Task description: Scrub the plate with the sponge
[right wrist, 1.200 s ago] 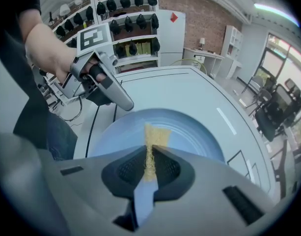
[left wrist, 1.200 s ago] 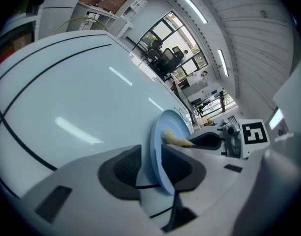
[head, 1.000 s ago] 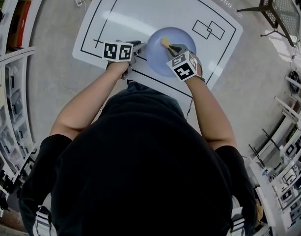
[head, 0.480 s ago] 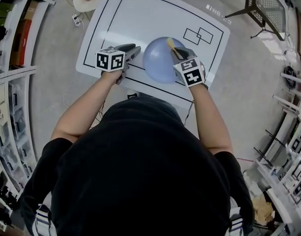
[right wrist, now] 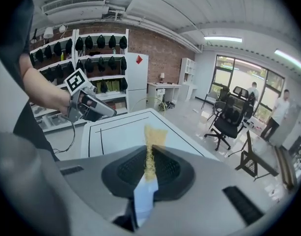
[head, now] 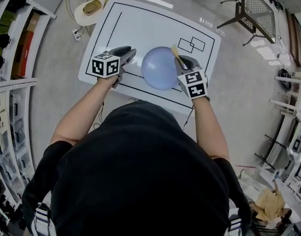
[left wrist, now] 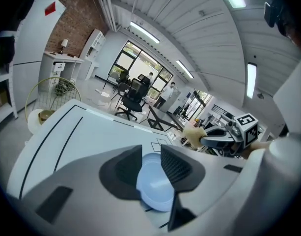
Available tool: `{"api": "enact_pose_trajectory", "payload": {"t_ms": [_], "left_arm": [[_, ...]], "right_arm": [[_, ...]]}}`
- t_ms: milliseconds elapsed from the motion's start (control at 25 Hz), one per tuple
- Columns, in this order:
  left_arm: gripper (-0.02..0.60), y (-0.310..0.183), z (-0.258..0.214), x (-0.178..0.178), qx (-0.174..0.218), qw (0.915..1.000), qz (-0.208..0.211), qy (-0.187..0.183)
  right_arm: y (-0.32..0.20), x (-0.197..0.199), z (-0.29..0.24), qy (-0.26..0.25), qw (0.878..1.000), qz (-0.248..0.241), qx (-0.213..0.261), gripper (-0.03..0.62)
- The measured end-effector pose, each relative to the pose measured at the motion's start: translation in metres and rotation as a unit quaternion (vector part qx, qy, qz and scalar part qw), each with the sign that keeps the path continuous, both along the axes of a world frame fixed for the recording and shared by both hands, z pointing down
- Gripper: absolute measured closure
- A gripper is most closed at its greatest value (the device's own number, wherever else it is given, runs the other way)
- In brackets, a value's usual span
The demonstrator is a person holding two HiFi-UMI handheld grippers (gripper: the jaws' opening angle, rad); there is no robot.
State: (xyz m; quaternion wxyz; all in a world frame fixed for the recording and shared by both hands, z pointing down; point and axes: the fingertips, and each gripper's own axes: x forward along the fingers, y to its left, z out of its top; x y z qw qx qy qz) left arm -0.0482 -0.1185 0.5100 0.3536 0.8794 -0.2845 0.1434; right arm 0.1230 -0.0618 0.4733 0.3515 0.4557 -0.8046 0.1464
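Observation:
A light blue plate [head: 159, 69] lies on the white table [head: 140, 23], across a black line. My left gripper [head: 132, 52] hovers just left of the plate, open; its jaws have just been closing a little and grip nothing. In the left gripper view the plate [left wrist: 155, 183] shows through the gap of that gripper [left wrist: 151, 166], lying beyond it. My right gripper [head: 182, 62] is shut on a yellow sponge [head: 176, 52] over the plate's right rim. In the right gripper view the sponge [right wrist: 152, 136] sticks out past that gripper [right wrist: 149, 168], pinched thin.
Two black rectangles [head: 192, 44] are drawn on the table beyond the plate. A small round side table [head: 91, 9] stands off the far left corner, a black chair [head: 253, 6] off the far right. Shelves [head: 8, 58] line the left wall.
Both grippers have lifted away from the table. The left one has drawn back from the plate's left edge. The sponge has shifted from over the plate's middle to its right rim.

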Motion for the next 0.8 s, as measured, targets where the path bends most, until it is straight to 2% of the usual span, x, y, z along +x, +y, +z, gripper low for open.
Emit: {"api": "enact_pose_trajectory", "payload": {"t_ms": [320, 560, 800], "left_arm": [[0.459, 0.005, -0.029, -0.005, 0.049, 0.9987, 0.011, -0.008], [0.463, 0.011, -0.039, -0.012, 0.061, 0.9981, 0.004, -0.003], [0.465, 0.018, -0.045, -0.023, 0.068, 0.9977, 0.001, -0.007]], "right_arm": [[0.017, 0.014, -0.029, -0.008, 0.999, 0.026, 0.043, 0.567], [0.029, 0.019, -0.040, -0.024, 0.997, 0.047, 0.062, 0.566], [0.044, 0.023, -0.043, -0.042, 0.995, 0.070, 0.059, 0.566]]}}
